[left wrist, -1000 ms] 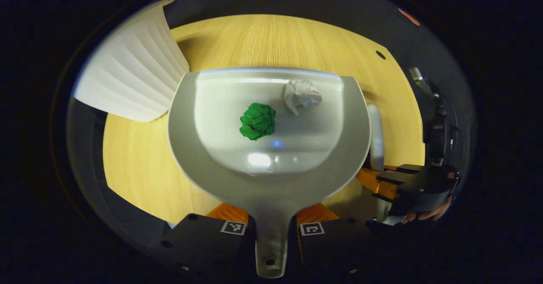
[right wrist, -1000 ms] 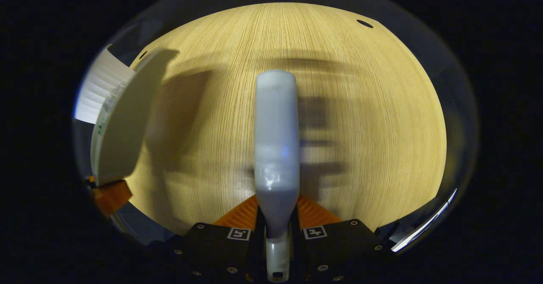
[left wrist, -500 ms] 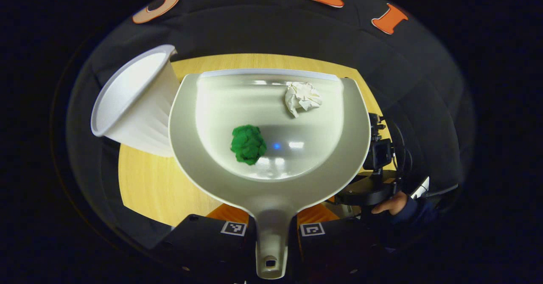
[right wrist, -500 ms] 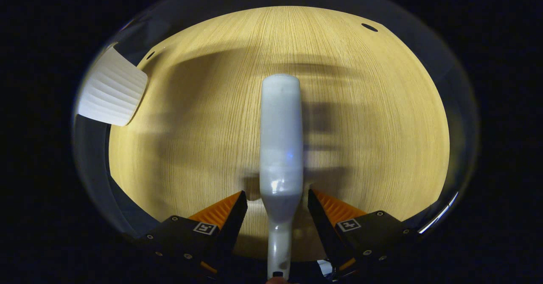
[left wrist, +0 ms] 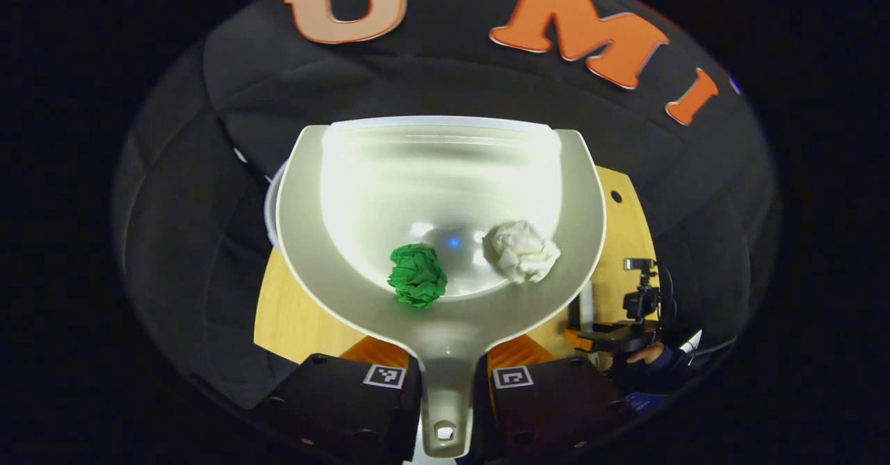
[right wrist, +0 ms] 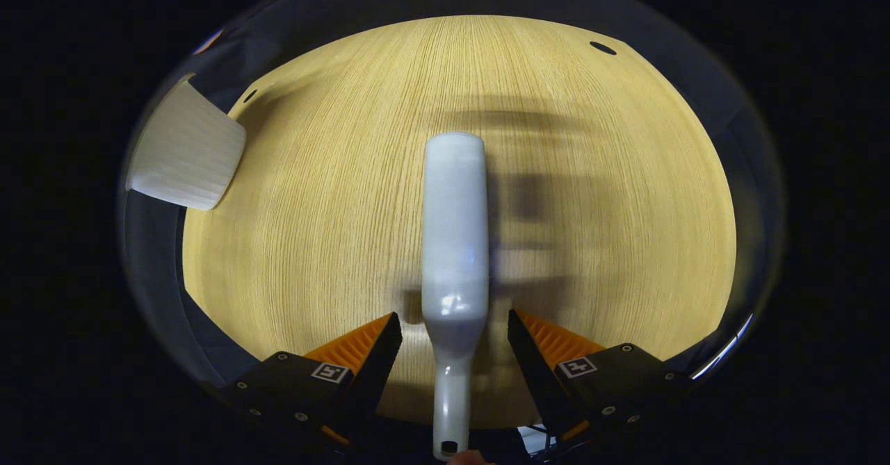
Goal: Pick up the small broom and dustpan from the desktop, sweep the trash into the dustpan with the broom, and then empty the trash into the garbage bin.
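Dustpan is held up by its handle, clamped between the left gripper's fingers, with a green paper ball and a white paper ball resting near its back wall. Broom is seen lying on the wooden surface; the right gripper's fingers are spread apart on either side. The white bin is seen at the surface's left edge.

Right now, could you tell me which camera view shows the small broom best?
The right gripper view: the broom lies lengthwise on the desktop between the open right gripper. In the left gripper view, just a pale sliver beside the dustpan.
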{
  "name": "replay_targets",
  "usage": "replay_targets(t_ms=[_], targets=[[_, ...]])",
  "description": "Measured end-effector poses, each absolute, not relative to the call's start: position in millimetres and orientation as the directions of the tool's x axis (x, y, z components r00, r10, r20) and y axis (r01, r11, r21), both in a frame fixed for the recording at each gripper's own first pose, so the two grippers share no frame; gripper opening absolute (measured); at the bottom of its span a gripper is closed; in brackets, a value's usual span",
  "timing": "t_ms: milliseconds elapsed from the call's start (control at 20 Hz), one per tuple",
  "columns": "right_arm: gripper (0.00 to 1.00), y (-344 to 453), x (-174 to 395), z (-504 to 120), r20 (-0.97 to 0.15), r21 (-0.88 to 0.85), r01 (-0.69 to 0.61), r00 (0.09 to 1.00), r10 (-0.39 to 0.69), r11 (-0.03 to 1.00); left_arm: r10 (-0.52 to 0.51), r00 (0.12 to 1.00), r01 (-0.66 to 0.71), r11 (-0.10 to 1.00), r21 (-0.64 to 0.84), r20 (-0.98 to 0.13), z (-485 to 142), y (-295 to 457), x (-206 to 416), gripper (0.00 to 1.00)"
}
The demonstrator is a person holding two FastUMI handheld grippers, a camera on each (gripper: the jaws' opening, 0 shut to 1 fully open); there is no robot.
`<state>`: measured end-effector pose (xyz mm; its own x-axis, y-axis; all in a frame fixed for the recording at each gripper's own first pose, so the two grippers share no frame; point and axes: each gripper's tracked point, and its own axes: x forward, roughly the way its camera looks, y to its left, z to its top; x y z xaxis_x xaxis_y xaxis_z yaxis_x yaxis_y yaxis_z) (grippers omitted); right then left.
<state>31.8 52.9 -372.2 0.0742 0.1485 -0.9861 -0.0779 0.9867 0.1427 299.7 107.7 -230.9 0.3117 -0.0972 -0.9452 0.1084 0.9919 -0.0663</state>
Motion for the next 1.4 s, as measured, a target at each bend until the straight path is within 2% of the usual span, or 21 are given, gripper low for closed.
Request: replay_targets(t_ms=[200,500,750,950,1100,1200,1300,1400], targets=[[0.94,53.9,33.6,-371.2,-0.986,0.144,-0.073,0.077,0.15,0.987,0.066,0.285,0.072,0.993,0.091,-0.956,-238.0,192.8,312.3,0.31],[0.95,56.9,32.9,-369.7,-0.984,0.152,-0.082,0.081,0.159,0.985,0.298,0.255,0.206,0.913,0.353,-0.92,-232.5,264.9,335.6,0.31],[0.95,56.4,32.6,-368.9,-0.983,0.157,-0.082,0.085,0.164,0.984,0.488,0.281,0.386,0.731,0.563,-0.826,-207.1,300.8,347.5,0.31],[0.95,52.2,34.8,-369.1,-0.982,0.155,-0.074,0.093,0.162,0.985,0.615,0.364,0.533,0.479,0.697,-0.7,-190.1,321.6,361.5,0.31],[0.95,52.2,34.6,-369.5,-0.982,0.16,-0.065,0.095,0.165,0.985,0.665,0.472,0.594,0.246,0.766,-0.579,-178.3,335.9,375.2,0.31],[0.95,52.2,33.9,-370.0,-0.982,0.161,-0.06,0.092,0.166,0.985,0.67,0.514,0.606,0.158,0.779,-0.536,-182.1,344.9,382.6,0.31],[0.95,52.2,32.8,-369.4,-0.982,0.164,-0.06,0.089,0.169,0.985,0.667,0.528,0.606,0.137,0.783,-0.525,-195.2,357.0,387.8,0.31],[0.95,52.5,33.2,-369.2,-0.981,0.167,-0.058,0.091,0.172,0.984,0.652,0.507,0.585,0.221,0.78,-0.564,-211.8,356.4,390.5,0.31]])
